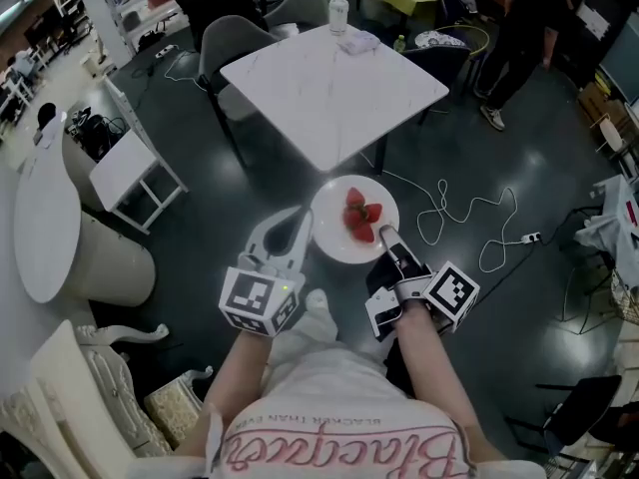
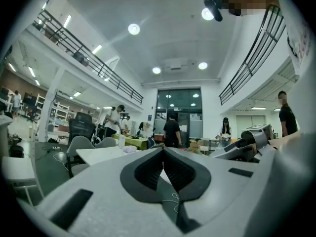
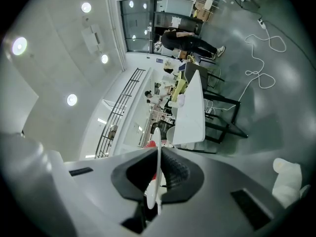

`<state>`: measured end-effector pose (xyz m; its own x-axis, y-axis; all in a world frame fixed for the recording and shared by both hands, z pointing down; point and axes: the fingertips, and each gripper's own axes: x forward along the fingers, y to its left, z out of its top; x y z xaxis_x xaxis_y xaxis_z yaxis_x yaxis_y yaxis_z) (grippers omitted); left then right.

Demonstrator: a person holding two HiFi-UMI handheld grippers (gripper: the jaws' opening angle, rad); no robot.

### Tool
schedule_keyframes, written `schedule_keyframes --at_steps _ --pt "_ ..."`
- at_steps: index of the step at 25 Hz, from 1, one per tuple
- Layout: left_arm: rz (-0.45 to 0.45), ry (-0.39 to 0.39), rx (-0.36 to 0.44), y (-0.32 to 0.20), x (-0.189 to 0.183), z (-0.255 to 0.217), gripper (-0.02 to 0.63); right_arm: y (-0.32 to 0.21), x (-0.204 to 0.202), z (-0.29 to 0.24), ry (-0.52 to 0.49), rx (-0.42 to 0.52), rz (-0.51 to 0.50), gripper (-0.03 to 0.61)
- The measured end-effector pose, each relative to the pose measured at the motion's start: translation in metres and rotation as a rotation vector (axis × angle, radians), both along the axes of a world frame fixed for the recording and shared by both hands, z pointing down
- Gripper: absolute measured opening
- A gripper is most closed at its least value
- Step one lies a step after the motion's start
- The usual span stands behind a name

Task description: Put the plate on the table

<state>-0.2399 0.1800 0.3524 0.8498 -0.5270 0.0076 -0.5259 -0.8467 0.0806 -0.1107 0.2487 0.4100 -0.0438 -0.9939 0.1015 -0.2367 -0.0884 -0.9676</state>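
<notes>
The white left gripper point(image 1: 297, 223) has its jaws pressed together on nothing, perhaps touching the round white plate point(image 1: 332, 239) with red strawberries point(image 1: 362, 218). The plate is in the air above the dark floor point(image 1: 220, 218), before the white square table point(image 1: 329, 93). The black right gripper point(image 1: 385, 236) pinches its rim.

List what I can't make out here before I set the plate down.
- Plate underside: hidden by the plate itself in the head view; both gripper views show it only edge-on.
- Strawberries: clumped and small in the head view, no sure count; the right gripper hides most in its view.
- Tall white container on the table: too small to identify.
- Left gripper: bite depth covered by its own jaws in the head view.
</notes>
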Motion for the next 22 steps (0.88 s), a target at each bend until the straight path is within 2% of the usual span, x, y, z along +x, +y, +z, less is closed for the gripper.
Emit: schedule_keyframes --at_steps 11,18,22 --pt "-0.002 0.022 -0.012 -0.121 0.062 0.000 0.005 -0.120 0.061 -0.002 0.009 -0.002 -0.009 0.012" --pt "0.001 0.003 -0.016 -0.150 0.081 0.009 0.005 -0.150 0.081 0.006 0.014 -0.015 -0.008 0.012" --pt "0.028 -0.002 -0.018 -0.173 0.097 0.007 0.005 -0.178 0.096 0.008 -0.019 -0.024 0.000 0.012"
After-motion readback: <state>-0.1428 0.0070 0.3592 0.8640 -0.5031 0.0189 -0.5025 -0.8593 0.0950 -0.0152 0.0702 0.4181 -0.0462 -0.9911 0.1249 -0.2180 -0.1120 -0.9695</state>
